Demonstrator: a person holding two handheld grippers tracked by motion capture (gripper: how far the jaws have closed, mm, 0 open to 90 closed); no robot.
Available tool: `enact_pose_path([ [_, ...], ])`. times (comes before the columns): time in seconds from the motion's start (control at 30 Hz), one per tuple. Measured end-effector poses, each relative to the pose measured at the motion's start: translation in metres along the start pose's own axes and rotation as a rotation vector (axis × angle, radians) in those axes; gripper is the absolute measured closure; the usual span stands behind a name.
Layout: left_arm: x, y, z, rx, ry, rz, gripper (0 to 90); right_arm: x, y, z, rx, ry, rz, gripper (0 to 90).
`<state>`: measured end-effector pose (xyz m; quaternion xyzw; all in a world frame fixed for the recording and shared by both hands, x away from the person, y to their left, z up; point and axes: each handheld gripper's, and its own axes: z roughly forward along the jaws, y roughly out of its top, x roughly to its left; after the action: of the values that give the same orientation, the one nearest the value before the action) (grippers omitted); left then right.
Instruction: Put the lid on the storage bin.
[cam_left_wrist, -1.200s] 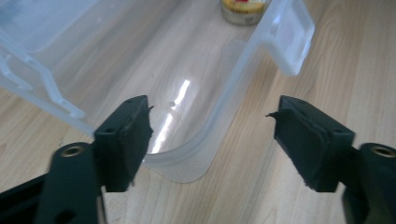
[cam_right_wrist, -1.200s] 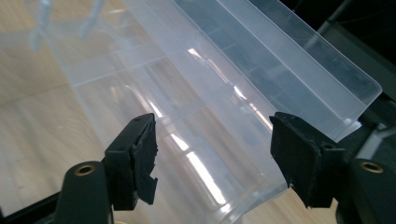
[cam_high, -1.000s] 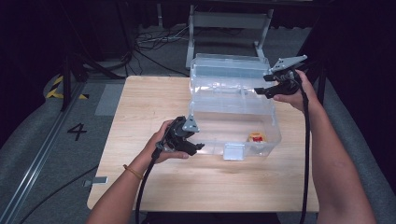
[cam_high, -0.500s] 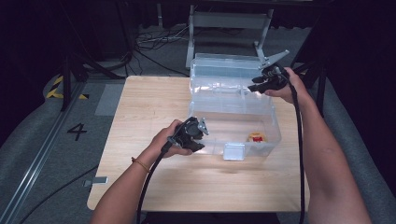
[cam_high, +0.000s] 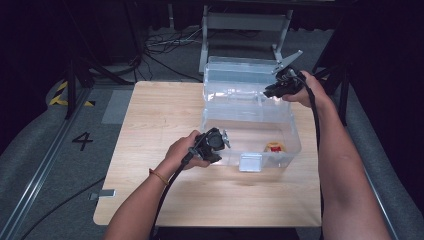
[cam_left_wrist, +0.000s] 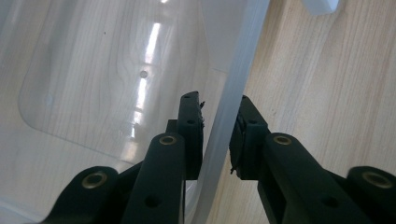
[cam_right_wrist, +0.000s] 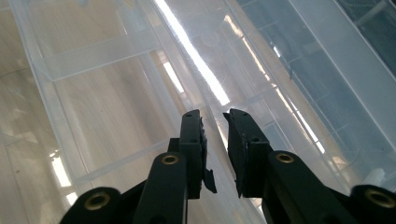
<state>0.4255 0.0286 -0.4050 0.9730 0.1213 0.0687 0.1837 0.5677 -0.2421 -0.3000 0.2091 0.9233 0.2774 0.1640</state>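
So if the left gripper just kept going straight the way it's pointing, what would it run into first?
The left gripper straddles the front wall of the clear plastic box, its jaws having just been closing on it. Going on, it would likely slide down that wall to the box floor and table.

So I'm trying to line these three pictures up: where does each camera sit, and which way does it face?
High view: above the person's side, facing forward and down on the table; both forearms, left gripper and right gripper at the clear plastic box.
Left gripper view: rides the left gripper, looking along its jaws, which straddle the box's near wall.
Right gripper view: rides the right gripper, jaws around an inner edge.
Shared: all three show the box; the jaws have just been closing.
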Motion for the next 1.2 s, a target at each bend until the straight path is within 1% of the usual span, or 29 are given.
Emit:
enact_pose_path([
  [0.1, 0.000, 0.000, 0.000, -0.004, 0.001, -0.001, 76.2, 0.001, 0.001, 0.000, 0.010, -0.004, -0.007, 77.9],
  [0.13, 0.000, 0.000, 0.000, -0.002, 0.001, 0.006, 76.2, 0.001, 0.002, 0.000, 0.013, -0.007, -0.009, 78.0],
  [0.2, 0.000, 0.000, 0.000, -0.004, 0.000, 0.000, 76.2, 0.002, 0.003, 0.000, 0.025, -0.012, -0.010, 78.0],
  [0.27, 0.000, 0.000, 0.000, -0.004, -0.001, -0.004, 76.2, 0.003, 0.005, 0.001, 0.039, -0.019, -0.020, 78.2],
  [0.3, 0.000, 0.000, 0.000, -0.004, 0.000, -0.006, 76.0, 0.004, 0.007, 0.001, 0.049, -0.024, -0.034, 78.4],
  [0.33, 0.000, 0.000, 0.000, -0.005, 0.002, -0.003, 75.9, 0.004, 0.007, 0.001, 0.053, -0.026, -0.034, 78.6],
  [0.43, -0.001, -0.001, 0.000, -0.011, 0.007, -0.002, 75.8, 0.006, 0.008, 0.002, 0.055, -0.028, -0.058, 80.0],
  [0.53, -0.001, -0.001, 0.000, -0.016, 0.009, -0.010, 75.7, 0.008, 0.009, 0.001, 0.070, -0.037, -0.084, 81.4],
  [0.6, -0.002, -0.002, 0.000, -0.027, 0.013, -0.029, 75.2, 0.012, 0.011, 0.000, 0.077, -0.042, -0.116, 82.8],
  [0.63, -0.003, -0.003, 0.000, -0.031, 0.013, -0.031, 75.0, 0.013, 0.013, 0.000, 0.094, -0.049, -0.143, 83.1],
  [0.7, -0.002, -0.003, 0.000, -0.039, 0.015, -0.030, 74.9, 0.015, 0.015, -0.001, 0.108, -0.051, -0.157, 83.7],
  [0.9, -0.003, -0.003, 0.001, -0.048, 0.022, -0.040, 74.3, 0.024, 0.023, 0.001, 0.188, -0.098, -0.220, 84.6],
  [0.97, -0.003, -0.003, 0.001, -0.052, 0.024, -0.045, 74.3, 0.026, 0.025, 0.001, 0.204, -0.106, -0.228, 84.7],
  [1.17, -0.005, -0.003, 0.001, -0.056, 0.030, -0.055, 73.4, 0.030, 0.026, 0.001, 0.208, -0.122, -0.248, 85.1],
  [1.2, -0.005, -0.003, 0.001, -0.056, 0.031, -0.062, 73.4, 0.031, 0.026, 0.001, 0.208, -0.125, -0.250, 85.2],
])
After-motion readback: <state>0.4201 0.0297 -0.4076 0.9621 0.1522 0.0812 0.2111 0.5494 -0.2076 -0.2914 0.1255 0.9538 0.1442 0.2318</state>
